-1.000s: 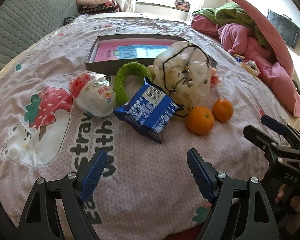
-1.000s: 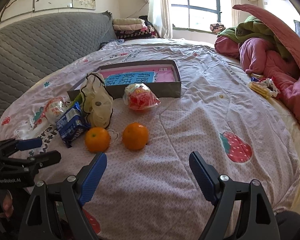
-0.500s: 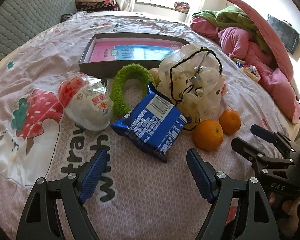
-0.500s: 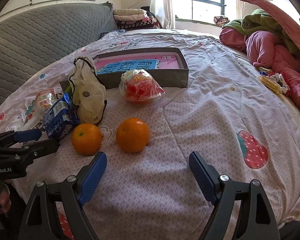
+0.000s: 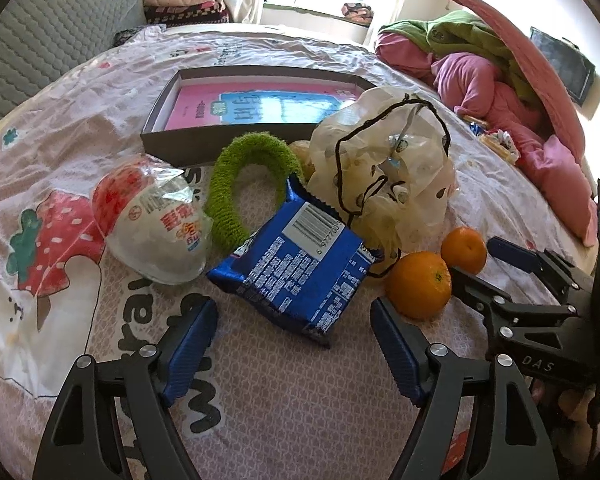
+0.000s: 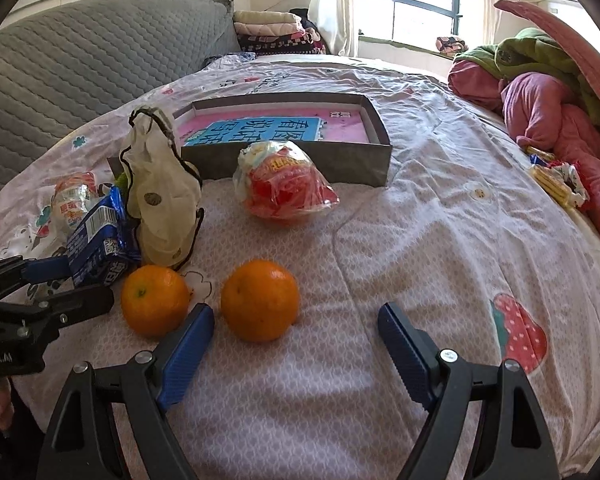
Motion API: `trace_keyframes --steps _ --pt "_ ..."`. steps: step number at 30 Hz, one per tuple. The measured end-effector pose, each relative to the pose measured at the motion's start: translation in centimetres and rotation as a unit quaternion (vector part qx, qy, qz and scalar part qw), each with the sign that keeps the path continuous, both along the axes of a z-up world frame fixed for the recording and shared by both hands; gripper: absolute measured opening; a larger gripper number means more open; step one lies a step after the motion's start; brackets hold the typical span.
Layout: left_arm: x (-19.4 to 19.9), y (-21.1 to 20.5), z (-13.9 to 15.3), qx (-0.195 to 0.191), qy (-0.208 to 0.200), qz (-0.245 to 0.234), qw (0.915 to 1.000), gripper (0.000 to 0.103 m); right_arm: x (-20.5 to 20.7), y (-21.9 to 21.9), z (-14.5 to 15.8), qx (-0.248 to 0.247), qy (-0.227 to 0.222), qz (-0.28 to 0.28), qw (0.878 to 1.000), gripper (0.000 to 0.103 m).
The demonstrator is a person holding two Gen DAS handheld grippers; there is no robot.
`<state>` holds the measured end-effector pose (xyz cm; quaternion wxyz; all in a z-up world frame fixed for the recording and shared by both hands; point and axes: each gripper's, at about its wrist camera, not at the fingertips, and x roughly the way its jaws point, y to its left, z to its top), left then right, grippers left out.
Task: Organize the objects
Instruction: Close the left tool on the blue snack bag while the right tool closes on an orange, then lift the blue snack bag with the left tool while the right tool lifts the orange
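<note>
Hidden and cut-off parts across your two wrist views

In your left wrist view, the clear plastic bag (image 5: 384,168) covers the near right corner of the grey box (image 5: 172,148), and the yellowish item (image 5: 300,152) tucked behind the green fuzzy ring (image 5: 236,184) is too hidden to identify. Your right gripper (image 5: 496,260) runs off the right edge there. In your right wrist view, the ring shows only as a green sliver (image 6: 121,178) behind the bag, the blue snack packet (image 6: 96,240) blocks part of the white wrapped bowl (image 6: 70,200), and your left gripper (image 6: 64,280) is cut by the left edge. The box's blue print is readable only in part.
</note>
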<state>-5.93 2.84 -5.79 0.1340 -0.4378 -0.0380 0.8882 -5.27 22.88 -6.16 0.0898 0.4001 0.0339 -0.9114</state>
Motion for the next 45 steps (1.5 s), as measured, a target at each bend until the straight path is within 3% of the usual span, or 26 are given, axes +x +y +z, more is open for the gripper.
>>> trace_keyframes --steps 4,14,16,18,23,30,45 --pt "-0.2 0.2 -0.1 -0.004 0.002 -0.001 1.0 0.076 -0.5 -0.3 -0.1 0.001 0.002 0.009 1.0 0.073" --pt "-0.8 0.5 -0.1 -0.02 0.006 0.01 0.9997 0.061 -0.4 -0.2 -0.1 -0.008 0.008 0.015 1.0 0.061" --pt "-0.8 0.4 -0.1 -0.02 0.006 0.009 0.9997 0.06 -0.3 -0.4 -0.1 -0.006 0.01 0.022 1.0 0.056" --pt "-0.6 0.5 -0.1 -0.024 0.009 0.007 0.9997 0.052 -0.2 -0.7 -0.1 0.0 0.014 0.027 1.0 0.051" --pt "-0.2 0.6 0.2 -0.023 0.015 0.002 0.9996 0.05 0.0 -0.9 0.0 -0.003 0.023 0.041 0.999 0.039" --pt "0.4 0.8 0.7 -0.012 0.026 -0.012 0.9995 0.04 0.2 -0.5 0.3 -0.018 0.029 0.042 0.999 0.039" --pt "0.6 0.4 0.5 0.013 0.019 -0.017 0.9996 0.034 0.7 -0.6 0.5 -0.032 0.031 0.05 0.998 0.039"
